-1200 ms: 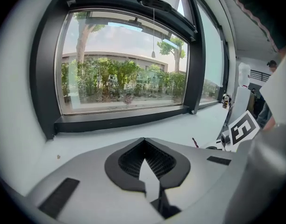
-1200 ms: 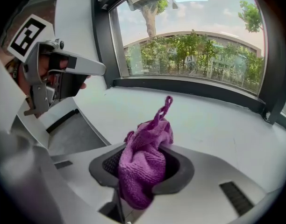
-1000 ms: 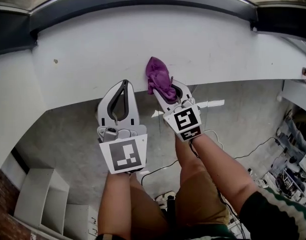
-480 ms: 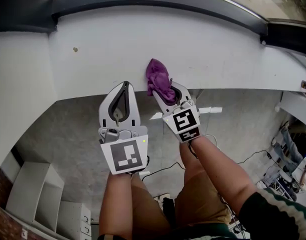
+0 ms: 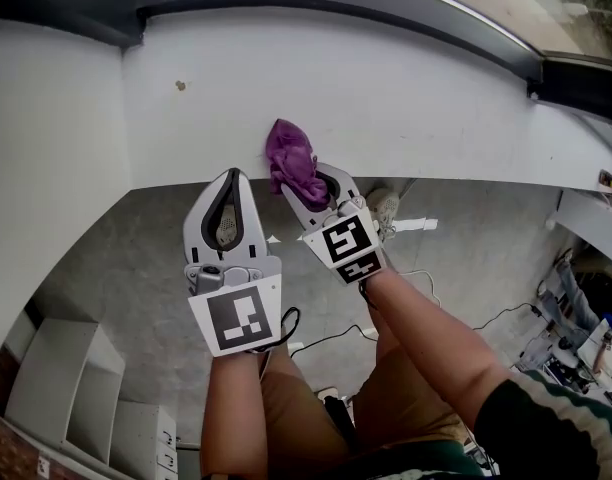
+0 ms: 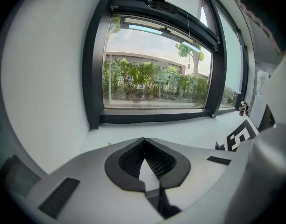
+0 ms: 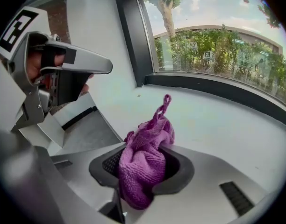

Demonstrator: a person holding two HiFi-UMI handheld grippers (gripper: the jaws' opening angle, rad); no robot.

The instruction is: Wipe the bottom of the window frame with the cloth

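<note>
My right gripper (image 5: 298, 183) is shut on a crumpled purple cloth (image 5: 289, 158), which bunches out past the jaws over the near edge of the white sill (image 5: 416, 98). In the right gripper view the cloth (image 7: 145, 164) fills the jaws of the right gripper (image 7: 143, 155), and its tip points toward the dark bottom rail of the window frame (image 7: 218, 90). My left gripper (image 5: 230, 178) hovers just to the left at the sill's edge, shut and with nothing in it (image 6: 144, 143). The bottom rail (image 6: 152, 117) runs along the far side of the sill (image 6: 180, 132).
A white side wall (image 5: 46, 148) closes the sill on the left. A small brown speck (image 5: 179, 85) lies on the sill. A small object (image 6: 243, 108) stands at the sill's right end. Below are a grey floor with cables (image 5: 326, 338) and a white shelf unit (image 5: 76, 398).
Both grippers have shifted left along the sill's near edge, carrying the cloth closer to the speck and the left wall. Neither gripper's grip has changed.
</note>
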